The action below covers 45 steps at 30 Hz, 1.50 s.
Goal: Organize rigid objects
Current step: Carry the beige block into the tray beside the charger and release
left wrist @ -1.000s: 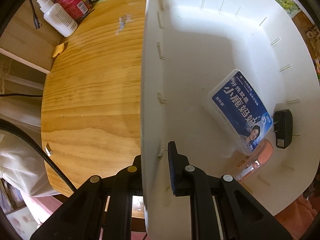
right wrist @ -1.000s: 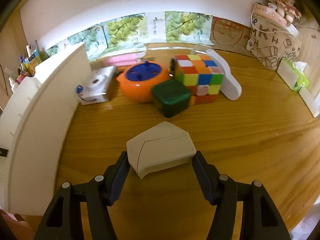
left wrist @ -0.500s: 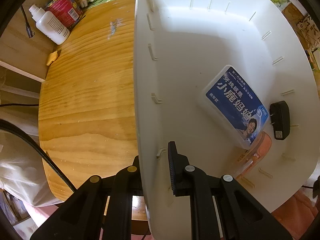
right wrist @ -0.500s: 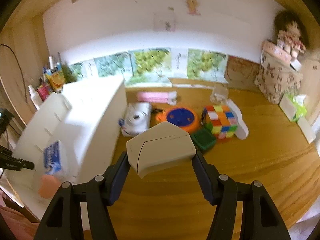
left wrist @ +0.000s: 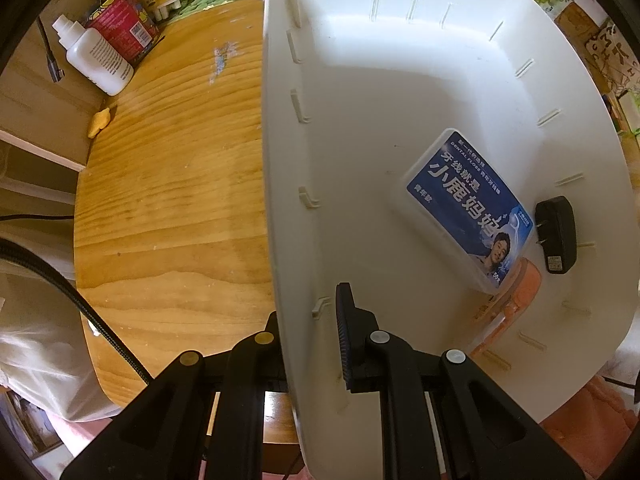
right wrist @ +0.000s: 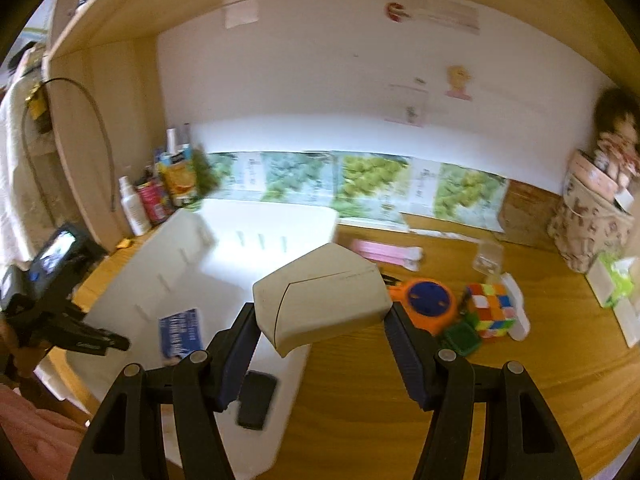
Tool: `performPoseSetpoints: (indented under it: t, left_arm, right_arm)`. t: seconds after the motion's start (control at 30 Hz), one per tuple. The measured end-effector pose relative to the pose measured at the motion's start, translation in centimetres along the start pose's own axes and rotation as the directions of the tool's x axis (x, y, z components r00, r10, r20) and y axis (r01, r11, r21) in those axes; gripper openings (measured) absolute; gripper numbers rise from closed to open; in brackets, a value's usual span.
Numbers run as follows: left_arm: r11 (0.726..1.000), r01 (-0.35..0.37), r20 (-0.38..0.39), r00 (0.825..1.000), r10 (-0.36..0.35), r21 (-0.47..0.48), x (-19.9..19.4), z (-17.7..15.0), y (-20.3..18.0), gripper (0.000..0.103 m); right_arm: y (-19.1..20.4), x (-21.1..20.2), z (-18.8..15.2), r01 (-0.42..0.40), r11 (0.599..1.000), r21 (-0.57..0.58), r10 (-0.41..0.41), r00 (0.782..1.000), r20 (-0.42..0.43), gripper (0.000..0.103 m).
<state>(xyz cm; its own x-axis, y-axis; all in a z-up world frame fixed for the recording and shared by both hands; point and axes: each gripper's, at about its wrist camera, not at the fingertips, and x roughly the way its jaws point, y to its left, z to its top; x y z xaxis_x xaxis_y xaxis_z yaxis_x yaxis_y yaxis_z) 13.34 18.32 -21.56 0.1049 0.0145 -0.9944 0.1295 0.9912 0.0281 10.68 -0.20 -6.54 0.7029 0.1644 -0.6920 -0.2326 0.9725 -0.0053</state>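
Observation:
My left gripper [left wrist: 308,320] is shut on the near wall of a white plastic bin [left wrist: 280,160], one finger outside and one inside. The bin holds a blue-labelled dental floss box [left wrist: 468,208], a black plug adapter [left wrist: 556,234] and an orange item [left wrist: 524,292]. My right gripper [right wrist: 320,328] is shut on a beige angular box [right wrist: 320,300] and holds it high above the table, over the bin's right edge [right wrist: 296,360]. The left gripper also shows in the right wrist view [right wrist: 64,320].
On the wooden table [right wrist: 480,400] right of the bin lie an orange pot with blue lid [right wrist: 428,300], a colourful cube [right wrist: 490,308], a green box [right wrist: 460,340] and a pink item [right wrist: 384,252]. Bottles [left wrist: 96,60] and cans stand at the table's back left.
My right gripper has risen and swung left with the beige box, from low over the table to above the bin. The left gripper keeps its hold on the bin wall.

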Motion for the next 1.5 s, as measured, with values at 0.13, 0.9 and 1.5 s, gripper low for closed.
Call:
performPoseSetpoints:
  t: [0.13,0.9,1.5]
  left_arm:
    - [1.000,-0.009,0.003,1.000,0.009,0.010,-0.1,-0.1,-0.3,0.015]
    - [1.000,-0.012,0.006,1.000,0.012,0.009,-0.2,-0.1,-0.9,0.015]
    - [0.999,-0.023,0.000,1.000,0.023,-0.029,-0.1,0.3,-0.5,0.015]
  right_arm:
    - [1.9,0.3,0.0,-0.052,0.998,-0.039,0.051,0.999,-0.010,0.064]
    - [7.2,1.2,-1.3,-0.157,0.972,-0.173,0.148,0.987,-0.062,0.076]
    - [0.1,1.3,-0.9,-0.040,0.999,0.033,0.042,0.998,-0.055,0.079]
